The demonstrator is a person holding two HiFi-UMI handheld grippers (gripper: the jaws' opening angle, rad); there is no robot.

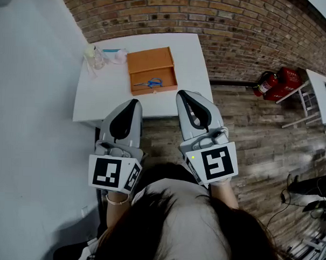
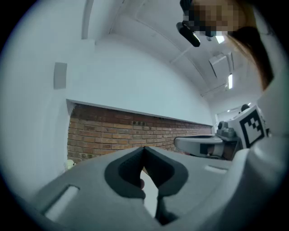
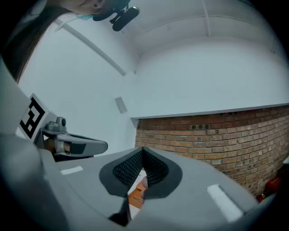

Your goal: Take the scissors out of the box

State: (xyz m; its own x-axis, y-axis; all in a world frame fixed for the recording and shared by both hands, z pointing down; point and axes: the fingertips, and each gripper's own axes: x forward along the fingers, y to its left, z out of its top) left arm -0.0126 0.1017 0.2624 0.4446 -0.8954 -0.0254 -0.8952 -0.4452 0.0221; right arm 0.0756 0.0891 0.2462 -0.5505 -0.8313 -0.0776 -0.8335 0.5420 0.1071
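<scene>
On the white table [image 1: 99,100], centre: one orange-brown box [image 1: 168,78], open, its lid laid back toward the brick wall [image 1: 237,27]. Contents: one pair of blue-handled scissors [image 1: 149,83], lying flat in the tray, touched by neither gripper.

Table, far left corner: clear plastic items [image 1: 96,56], too small to identify.

Near edge of table: left gripper [image 1: 134,101], jaws closed tip to tip, nothing between them [image 2: 144,149]. Just beside it, right gripper [image 1: 185,94], jaws likewise pressed together and empty [image 3: 142,151]; the box shows below its closed tips.

Floor by the wall, right: red fire extinguishers [image 1: 268,83].
</scene>
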